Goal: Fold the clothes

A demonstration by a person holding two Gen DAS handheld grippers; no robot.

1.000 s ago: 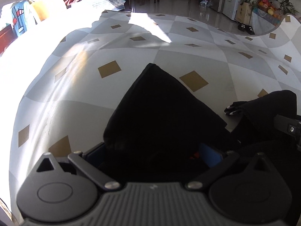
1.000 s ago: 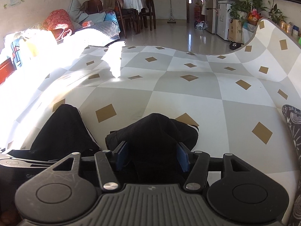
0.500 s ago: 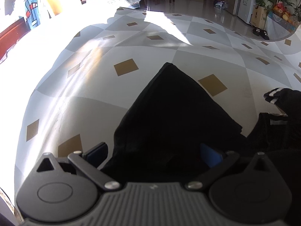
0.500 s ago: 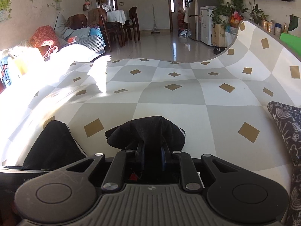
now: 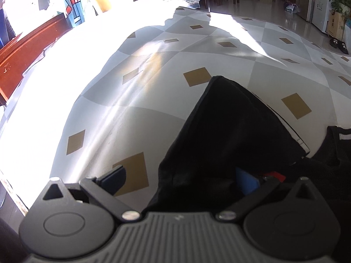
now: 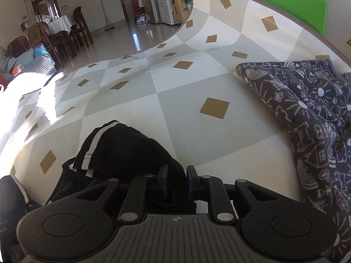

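Observation:
A black garment with a white stripe lies bunched on the checked tablecloth. My left gripper is open and low over the cloth. Its left finger hangs over bare tablecloth, and the garment covers most of its blue right pad. In the right wrist view the same black garment shows its white stripe. My right gripper is shut on a fold at the garment's near edge, and the fabric rises up between its two pads.
A dark blue garment with white doodle print lies on the table's right side. A green board stands behind the far right edge. Red-brown wooden furniture borders the sunlit left edge. Chairs and a fridge stand in the room beyond.
The right gripper went from open around the black fold to shut on it, then swung right, bringing the patterned garment into view. The left gripper stayed open and shifted left off the cloth.

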